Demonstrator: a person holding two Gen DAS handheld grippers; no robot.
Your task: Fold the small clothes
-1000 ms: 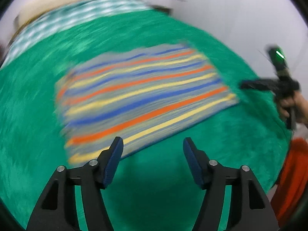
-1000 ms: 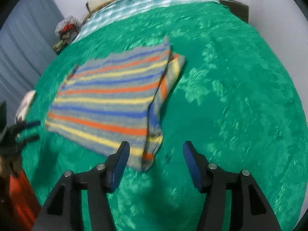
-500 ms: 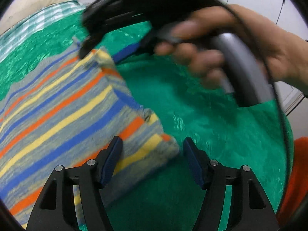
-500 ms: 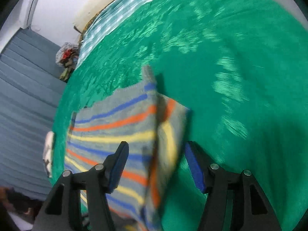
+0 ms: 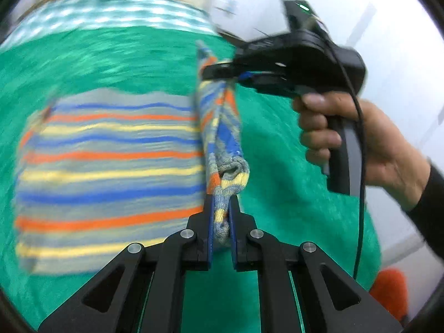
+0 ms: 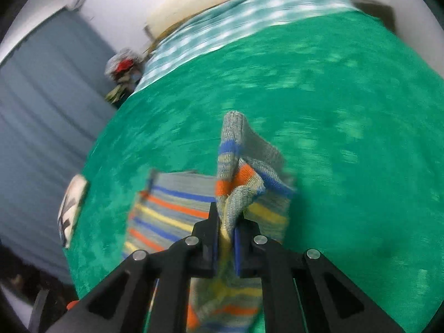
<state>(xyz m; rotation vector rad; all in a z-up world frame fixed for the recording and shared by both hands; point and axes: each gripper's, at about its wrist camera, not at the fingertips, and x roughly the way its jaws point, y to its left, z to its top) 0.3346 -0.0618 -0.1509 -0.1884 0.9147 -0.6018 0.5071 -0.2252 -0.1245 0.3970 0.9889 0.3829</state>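
Note:
A small striped knit garment [image 5: 111, 163], grey with blue, orange and yellow bands, lies on the green bed cover [image 5: 291, 222]. My left gripper [image 5: 221, 208] is shut on the near corner of its right edge. My right gripper [image 5: 233, 73] is shut on the far corner of the same edge, which is lifted off the cover between the two. In the right wrist view the right gripper [image 6: 226, 227] pinches a bunched fold of the garment [image 6: 236, 177], with the rest of the cloth hanging below and to the left.
A checked teal blanket [image 6: 236, 25] and a pale pillow lie at the head of the bed. A grey curtain [image 6: 36, 111] hangs at the left. A small pile of things [image 6: 123, 69] sits by the bed corner. An orange object [image 5: 388, 291] lies off the bed's right edge.
Both grippers were open over the flat garment. Now each has shut on a corner of its right edge, and that edge is raised off the cover.

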